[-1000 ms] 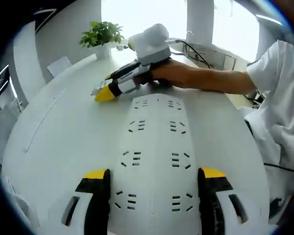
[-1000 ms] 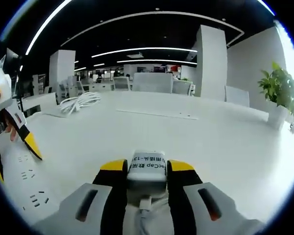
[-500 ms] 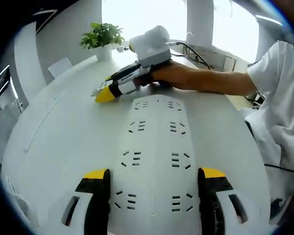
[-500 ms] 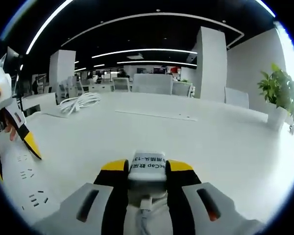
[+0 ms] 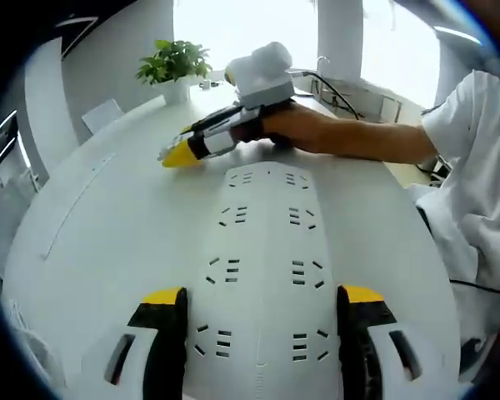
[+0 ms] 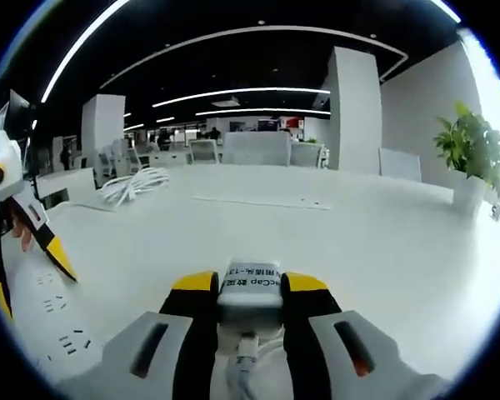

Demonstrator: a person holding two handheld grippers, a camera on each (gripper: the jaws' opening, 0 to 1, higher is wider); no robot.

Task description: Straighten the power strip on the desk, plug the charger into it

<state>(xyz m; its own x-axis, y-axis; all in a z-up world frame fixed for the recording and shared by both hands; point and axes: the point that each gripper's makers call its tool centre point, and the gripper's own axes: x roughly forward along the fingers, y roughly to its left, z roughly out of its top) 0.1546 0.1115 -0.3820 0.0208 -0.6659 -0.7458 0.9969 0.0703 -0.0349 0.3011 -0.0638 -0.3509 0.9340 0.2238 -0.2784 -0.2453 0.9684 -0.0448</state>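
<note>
A wide white power strip (image 5: 262, 250) with two rows of sockets lies flat on the white desk (image 5: 92, 233) and runs away from me. My left gripper (image 5: 262, 298) straddles its near end, one yellow-tipped jaw against each long side. Beyond the strip's far end, a hand holds my right gripper (image 5: 177, 155) just above the desk, pointing left. In the right gripper view, my right gripper (image 6: 250, 282) is shut on a small white charger (image 6: 252, 292) with a printed label, its cable trailing back. The power strip (image 6: 50, 325) and left gripper (image 6: 29, 275) show at the left edge.
A potted plant (image 5: 173, 62) stands at the desk's far end, also seen as a plant (image 6: 473, 158) on the right. A coiled white cable (image 6: 133, 182) lies farther along the desk. Black cables (image 5: 333, 92) run near the window. The person's forearm (image 5: 358, 137) reaches across behind the strip.
The right gripper with the charger has lifted slightly and shifted a little farther from me. The power strip and left gripper have stayed put.
</note>
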